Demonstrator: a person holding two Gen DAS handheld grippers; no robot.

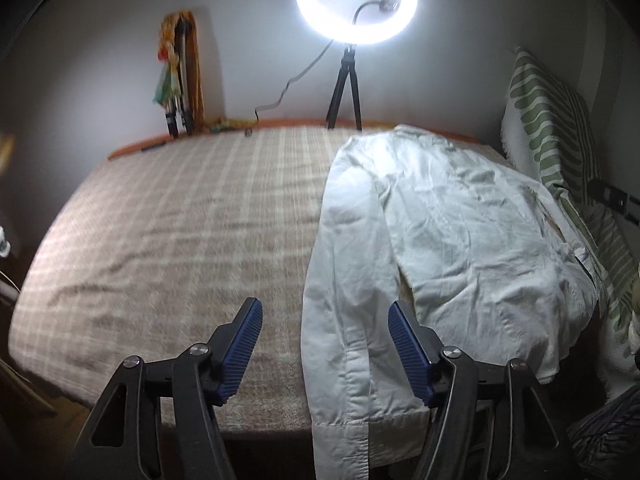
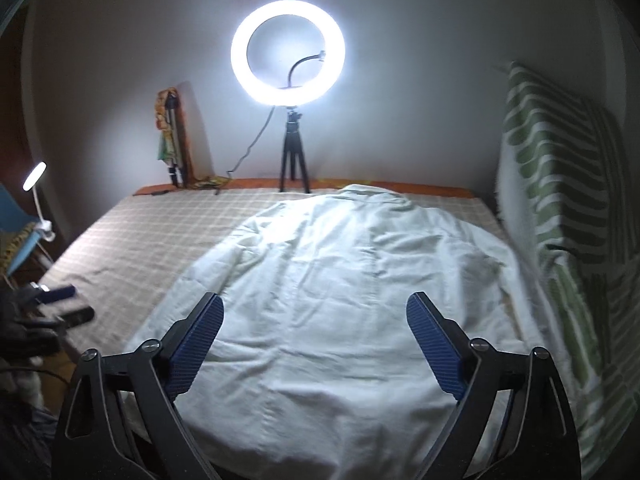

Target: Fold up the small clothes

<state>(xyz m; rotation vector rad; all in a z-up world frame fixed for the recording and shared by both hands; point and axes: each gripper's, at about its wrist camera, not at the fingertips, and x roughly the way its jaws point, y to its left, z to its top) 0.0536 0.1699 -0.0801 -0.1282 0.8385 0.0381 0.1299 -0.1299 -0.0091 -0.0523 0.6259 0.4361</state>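
The white shirt was laid back-up on the checked blanket, its collar at the far end, toward the ring light. The right gripper was held above the near hem, its jaws spread wide and nothing between them. The left gripper was likewise spread and empty, with the long sleeve running between its pads and the cuff hanging over the bed's near edge.

A sleeve fold seemed due first. The cuff would best be pinched through both layers, lifted only slightly, and carried across the back toward the right gripper, so that no creases were dragged in. The far sleeve, beside the striped cushion, was blurred and possibly tucked under.
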